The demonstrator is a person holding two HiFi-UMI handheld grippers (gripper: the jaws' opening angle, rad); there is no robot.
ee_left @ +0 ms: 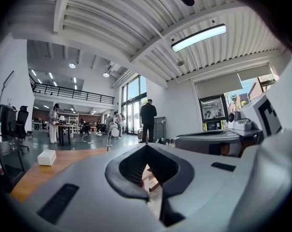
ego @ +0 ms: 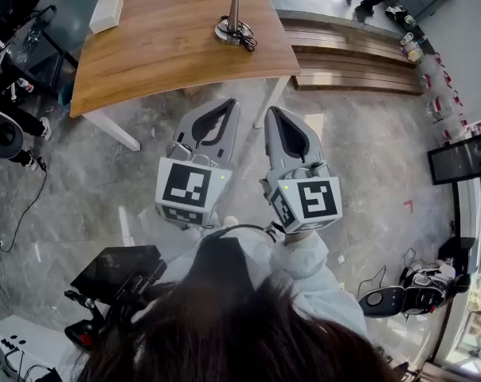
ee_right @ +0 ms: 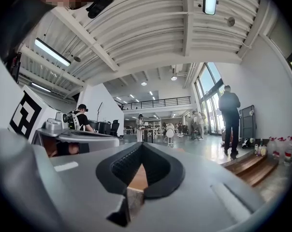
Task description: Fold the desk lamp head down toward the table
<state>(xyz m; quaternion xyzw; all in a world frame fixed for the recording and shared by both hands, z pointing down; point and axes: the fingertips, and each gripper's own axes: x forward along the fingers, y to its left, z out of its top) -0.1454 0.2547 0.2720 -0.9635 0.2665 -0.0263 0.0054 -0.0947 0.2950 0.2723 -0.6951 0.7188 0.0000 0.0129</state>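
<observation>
Desk lamp stem upright, head seemingly raised

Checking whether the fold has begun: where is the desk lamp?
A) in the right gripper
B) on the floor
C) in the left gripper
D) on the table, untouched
D: the desk lamp stands on the wooden table, beyond the left gripper and right gripper, both shut on nothing.

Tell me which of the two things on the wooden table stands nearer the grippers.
The desk lamp, standing at the right of the table; the white box lies at its far left corner.
</observation>
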